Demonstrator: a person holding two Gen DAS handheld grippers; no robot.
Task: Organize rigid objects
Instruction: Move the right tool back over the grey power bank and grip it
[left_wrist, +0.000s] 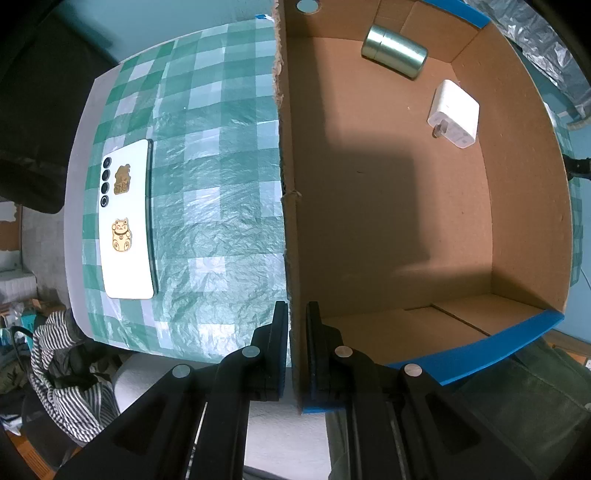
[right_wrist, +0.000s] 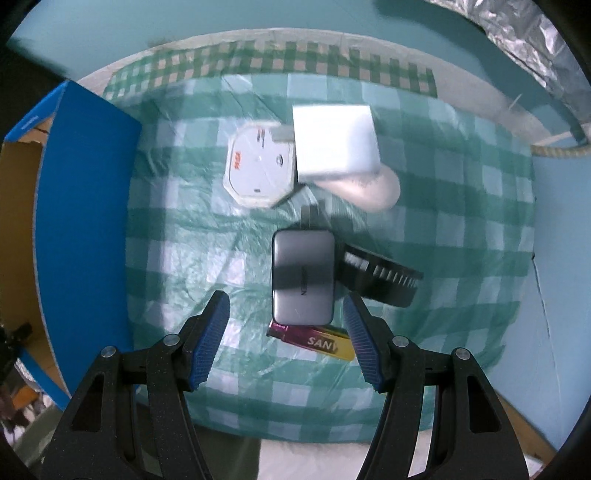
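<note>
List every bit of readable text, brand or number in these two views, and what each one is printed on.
"SAN", cut off by the tongs' finger: pink and yellow flat pack.
Brand on the grey charger: too blurred to read.
Red mark and small print on the white octagonal plug: unreadable.
Phone back: two gold cat stickers, no words.
Small grey print on the boxed white charger: too small.

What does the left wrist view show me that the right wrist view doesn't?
Only the left wrist view: the left gripper shut on the cardboard box's wall, the box's inside with a metal tin and a white charger, and a white phone face down on the cloth.

Only the right wrist view: the right gripper, open above a grey charger, plus a black comb, an octagonal white box, and a magenta-yellow pack.

Both: the green checked tablecloth and the blue-sided box.
</note>
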